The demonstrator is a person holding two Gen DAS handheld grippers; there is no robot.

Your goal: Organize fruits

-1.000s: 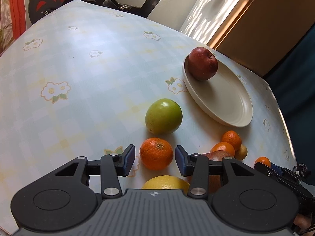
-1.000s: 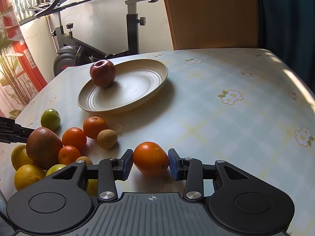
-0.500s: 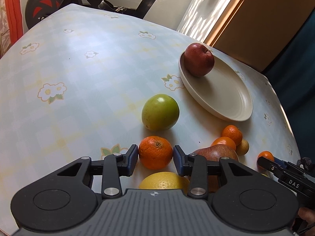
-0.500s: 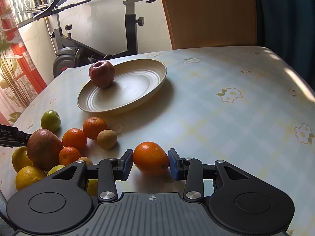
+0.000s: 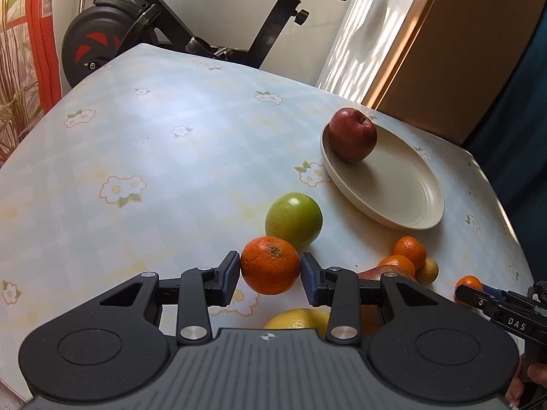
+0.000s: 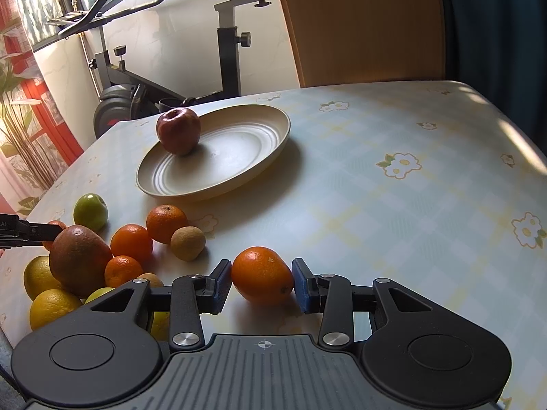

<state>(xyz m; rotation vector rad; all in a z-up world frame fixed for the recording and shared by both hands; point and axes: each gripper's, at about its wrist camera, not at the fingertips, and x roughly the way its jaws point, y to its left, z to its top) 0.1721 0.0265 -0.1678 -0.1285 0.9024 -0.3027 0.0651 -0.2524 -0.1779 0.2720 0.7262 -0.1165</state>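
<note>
Glossy wipe-clean tablecloth (image 5: 177,171), matt cream plate (image 6: 218,157), dimpled orange (image 5: 270,264)
</note>
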